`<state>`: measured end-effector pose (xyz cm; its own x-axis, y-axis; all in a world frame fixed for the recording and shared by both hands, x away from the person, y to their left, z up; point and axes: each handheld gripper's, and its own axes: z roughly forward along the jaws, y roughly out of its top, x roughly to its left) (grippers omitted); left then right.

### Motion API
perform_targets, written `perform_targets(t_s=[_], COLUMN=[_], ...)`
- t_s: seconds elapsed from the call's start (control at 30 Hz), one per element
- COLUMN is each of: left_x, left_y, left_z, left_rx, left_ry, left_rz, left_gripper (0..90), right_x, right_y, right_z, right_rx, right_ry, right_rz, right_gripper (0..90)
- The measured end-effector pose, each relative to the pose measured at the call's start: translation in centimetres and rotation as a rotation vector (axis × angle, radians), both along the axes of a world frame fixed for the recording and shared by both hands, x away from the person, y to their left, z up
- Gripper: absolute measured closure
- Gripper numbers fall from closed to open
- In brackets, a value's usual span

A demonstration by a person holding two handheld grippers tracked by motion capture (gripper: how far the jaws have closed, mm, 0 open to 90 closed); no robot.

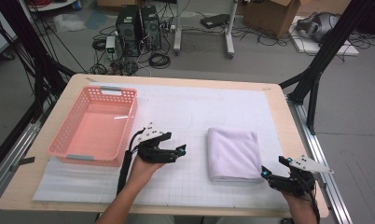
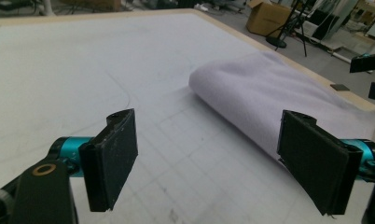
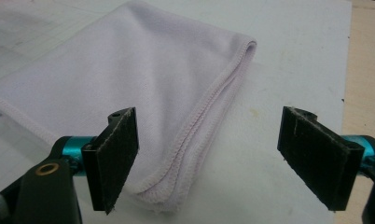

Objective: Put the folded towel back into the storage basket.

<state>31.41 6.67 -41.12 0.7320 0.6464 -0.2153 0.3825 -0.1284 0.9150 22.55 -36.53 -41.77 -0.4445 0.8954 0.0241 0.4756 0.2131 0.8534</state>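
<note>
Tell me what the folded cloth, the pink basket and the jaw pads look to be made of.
Folded cloth: soft pale lilac fabric, likely microfibre; matte nap, stitched hem along its edges. Pink basket: moulded plastic, slightly glossy, with perforated lattice walls and grey handle pieces. Jaw pads of the hand-held gripper: flat black, matte, probably rubber or foam; scuffed faces with pale specks.

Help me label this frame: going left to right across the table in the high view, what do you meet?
Pink basket → left gripper → folded white towel → right gripper.
</note>
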Motion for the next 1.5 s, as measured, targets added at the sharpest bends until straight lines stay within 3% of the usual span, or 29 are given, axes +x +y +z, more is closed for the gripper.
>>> perform_targets(t_s=[0.07, 0.1, 0.3, 0.33, 0.53, 0.7, 0.9, 1.13, 1.37, 1.5], left_x=[0.2, 0.6, 1.4, 1.8, 2.8, 3.0, 2.9, 3.8, 3.7, 3.4], left_y=[-0.4, -1.3, -3.7, -4.7, -7.1, -8.5, -10.5, -12.0, -13.1, -13.3], left_z=[0.1, 0.4, 0.8, 0.6, -0.7, -1.5, -2.6, -3.6, -3.4, -3.5], left_rx=[0.009, 0.043, 0.032, 0.02, 0.063, 0.088, 0.119, 0.109, 0.162, 0.172], left_ry=[0.003, 0.027, 0.069, 0.096, 0.153, 0.189, 0.263, 0.346, 0.325, 0.306], left_rz=[-0.005, -0.016, -0.047, -0.062, -0.072, -0.087, -0.116, -0.085, -0.084, -0.093], left_gripper=[19.2, 19.1, 19.2, 19.2, 19.5, 19.6, 19.7, 19.7, 18.8, 25.1], right_x=[0.0, 0.0, 0.1, 0.0, 0.1, 0.1, 0.2, 0.2, 0.3, 0.3], right_y=[0.0, 0.1, 0.1, 0.1, 0.0, 0.1, 0.2, 0.3, 0.3, 0.4], right_z=[0.0, 0.0, 0.0, 0.0, -0.1, -0.1, -0.1, -0.1, -0.2, -0.2], right_rx=[-0.004, -0.015, -0.013, -0.017, -0.019, -0.02, -0.017, -0.016, -0.015, -0.019], right_ry=[0.0, 0.001, 0.001, 0.004, 0.012, 0.014, 0.018, 0.016, 0.015, 0.015], right_rz=[0.004, 0.008, 0.013, 0.013, 0.012, 0.015, 0.019, 0.023, 0.024, 0.026], right_gripper=[19.2, 19.2, 19.2, 19.2, 19.2, 19.2, 19.2, 19.2, 19.2, 19.2])
